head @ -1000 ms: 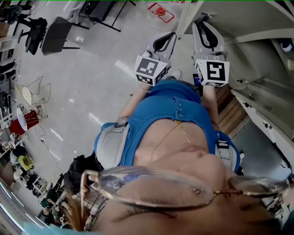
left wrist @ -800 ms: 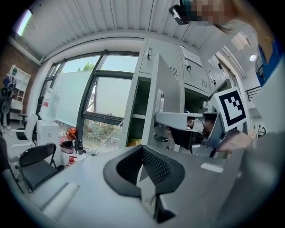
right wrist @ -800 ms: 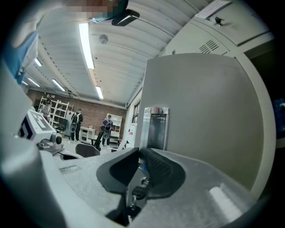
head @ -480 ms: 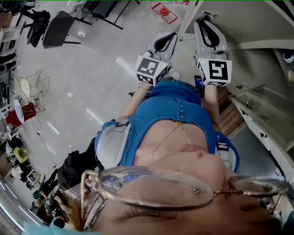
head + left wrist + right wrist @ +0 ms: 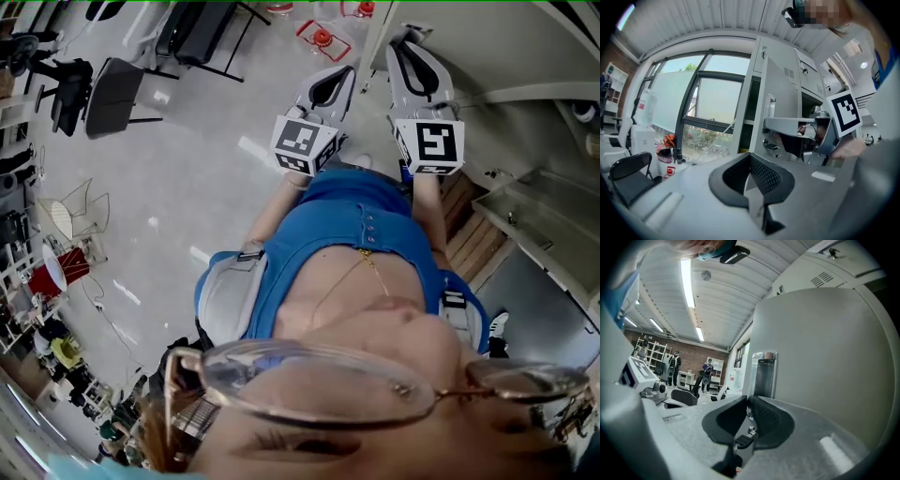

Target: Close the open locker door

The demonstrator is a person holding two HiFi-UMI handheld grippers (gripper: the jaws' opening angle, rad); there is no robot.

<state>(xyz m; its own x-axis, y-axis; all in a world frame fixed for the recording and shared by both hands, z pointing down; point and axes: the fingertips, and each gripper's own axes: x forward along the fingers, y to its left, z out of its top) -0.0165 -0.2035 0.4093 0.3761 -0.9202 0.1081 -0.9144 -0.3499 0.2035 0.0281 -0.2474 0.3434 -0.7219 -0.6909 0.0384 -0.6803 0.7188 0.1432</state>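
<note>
Your right gripper [image 5: 746, 401] has its jaws drawn down to a thin slit, and they have just been closing. Low in that slit sits a small key [image 5: 744, 441] with a black head, though you cannot tell whether the pads actually press on it. Just right of those jaws rises the grey locker door [image 5: 825, 371]. Its free edge runs down towards the gap, and a tall framed recess [image 5: 764, 371] sits near that edge. Your left gripper [image 5: 750, 159] has its jaws fully together with nothing between them, and it hangs in the air just left of the door, touching nothing. Seen from that side, the door stands swung out from the locker bank [image 5: 808, 70], with a dark open compartment [image 5: 809, 105] behind it. A key ring [image 5: 772, 148] hangs at the door's edge, just under the right gripper's jaws. From your head the door is only a thin pale strip running between the two grippers, which you hold out on the far side of your body. Your hands are hidden under the marker cubes [image 5: 428, 143], and your chest and glasses cover the near half of that view.
</note>
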